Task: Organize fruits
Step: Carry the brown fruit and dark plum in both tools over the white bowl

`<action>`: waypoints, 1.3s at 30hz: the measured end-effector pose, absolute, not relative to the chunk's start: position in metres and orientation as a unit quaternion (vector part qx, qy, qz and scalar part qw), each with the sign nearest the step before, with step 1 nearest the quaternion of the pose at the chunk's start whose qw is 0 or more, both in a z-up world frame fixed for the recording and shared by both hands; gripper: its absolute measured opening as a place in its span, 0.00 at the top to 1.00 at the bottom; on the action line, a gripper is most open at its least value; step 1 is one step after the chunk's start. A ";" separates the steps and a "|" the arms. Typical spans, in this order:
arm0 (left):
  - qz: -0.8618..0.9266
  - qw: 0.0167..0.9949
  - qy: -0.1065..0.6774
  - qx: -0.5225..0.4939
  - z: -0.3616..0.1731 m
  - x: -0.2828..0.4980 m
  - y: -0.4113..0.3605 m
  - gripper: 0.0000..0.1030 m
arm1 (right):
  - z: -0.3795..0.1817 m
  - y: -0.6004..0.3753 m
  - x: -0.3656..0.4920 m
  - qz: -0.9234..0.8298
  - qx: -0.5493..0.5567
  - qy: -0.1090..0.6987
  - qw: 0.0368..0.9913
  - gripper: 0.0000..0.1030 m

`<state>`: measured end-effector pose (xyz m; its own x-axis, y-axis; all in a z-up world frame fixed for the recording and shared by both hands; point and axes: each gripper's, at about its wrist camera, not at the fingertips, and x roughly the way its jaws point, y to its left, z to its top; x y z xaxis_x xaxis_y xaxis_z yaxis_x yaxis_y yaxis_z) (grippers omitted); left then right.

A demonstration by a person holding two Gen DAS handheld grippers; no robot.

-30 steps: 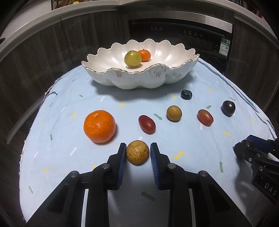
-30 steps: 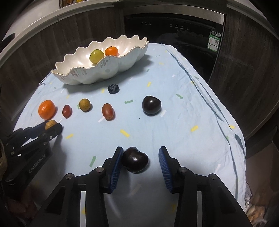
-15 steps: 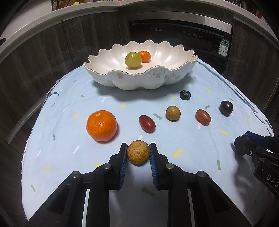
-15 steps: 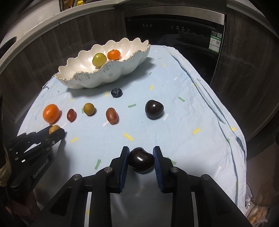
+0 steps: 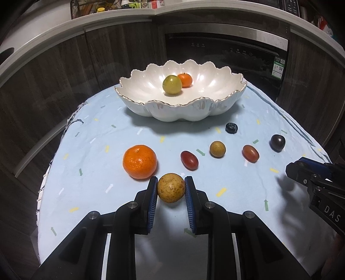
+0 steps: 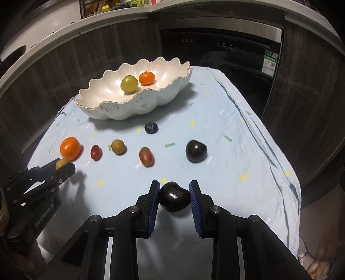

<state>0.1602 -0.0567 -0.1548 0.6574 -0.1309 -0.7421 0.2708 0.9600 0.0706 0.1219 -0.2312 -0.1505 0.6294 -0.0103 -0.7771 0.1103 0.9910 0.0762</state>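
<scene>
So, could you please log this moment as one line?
left hand-held gripper: shut on speckled fruit | right hand-held gripper: shut on dark plum

Across the top of my view runs a curved pale countertop (image 5: 120, 20) over dark wood-grain cabinet doors (image 5: 71, 71). At upper centre sits a black built-in oven (image 6: 222, 47), and a light blue confetti-patterned cloth (image 5: 97, 137) fills the middle.

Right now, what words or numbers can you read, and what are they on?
"DAS": on the right gripper, cut off by the picture's edge.
"GenRobot.AI": on the left gripper, seen from the right wrist.
Green-and-white sticker on the oven front: too small to read.
Oven panel symbols: too small.
</scene>
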 end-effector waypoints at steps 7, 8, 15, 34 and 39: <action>-0.103 0.909 0.395 0.082 -0.145 0.160 -0.051 0.75 | -0.140 -0.230 0.125 -0.031 0.053 0.416 0.907 0.71; -0.100 0.910 0.393 0.085 -0.143 0.159 -0.051 0.75 | -0.138 -0.230 0.125 -0.031 0.052 0.414 0.908 0.71; -0.096 0.914 0.385 0.080 -0.130 0.162 -0.048 0.75 | -0.126 -0.226 0.128 -0.022 0.044 0.398 0.916 0.71; -0.085 0.926 0.361 0.063 -0.089 0.195 -0.041 0.75 | -0.085 -0.216 0.165 0.001 0.025 0.353 0.935 0.71; -0.085 0.928 0.358 0.062 -0.079 0.207 -0.043 0.75 | -0.074 -0.215 0.177 0.008 0.024 0.350 0.937 0.71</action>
